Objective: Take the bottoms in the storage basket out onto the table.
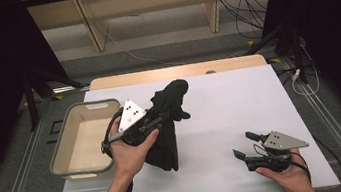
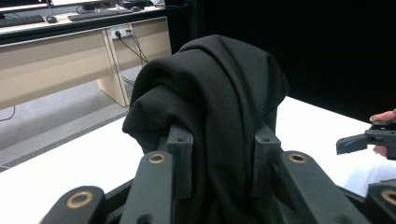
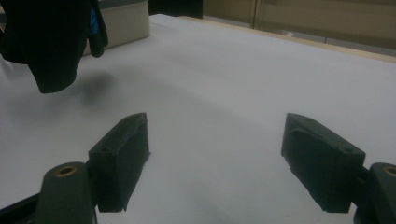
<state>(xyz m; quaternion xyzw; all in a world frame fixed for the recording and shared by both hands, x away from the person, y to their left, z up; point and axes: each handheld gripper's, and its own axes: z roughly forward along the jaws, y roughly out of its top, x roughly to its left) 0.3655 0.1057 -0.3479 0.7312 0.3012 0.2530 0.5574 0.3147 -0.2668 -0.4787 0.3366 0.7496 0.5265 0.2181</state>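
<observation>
Left gripper (image 1: 161,117) holds a black cloth (image 1: 169,121), jaws clamped on a thick bunched fold; in the left gripper view the cloth (image 2: 210,107) fills the gap between both pads and domes up over them. Cloth is lifted: the top bunch stands above the jaws, the rest hangs as a long tail, long axis roughly vertical, lower end near or just brushing the table (image 1: 231,112) — cannot tell which. In the right gripper view the hanging end (image 3: 51,46) appears clear of the surface, with a shadow beneath. Bin (image 1: 66,156) sits at the table's left edge, just beside the left hand (image 1: 128,152), on the side away from the cloth's tail; it looks empty. Key relation: the bin lies to the left of the clamped cloth, close by, so a short sideways carry over the near rim would likely do it. Right gripper (image 1: 246,146) rests low at front right, jaws wide with nothing between them, well apart from the cloth.
</observation>
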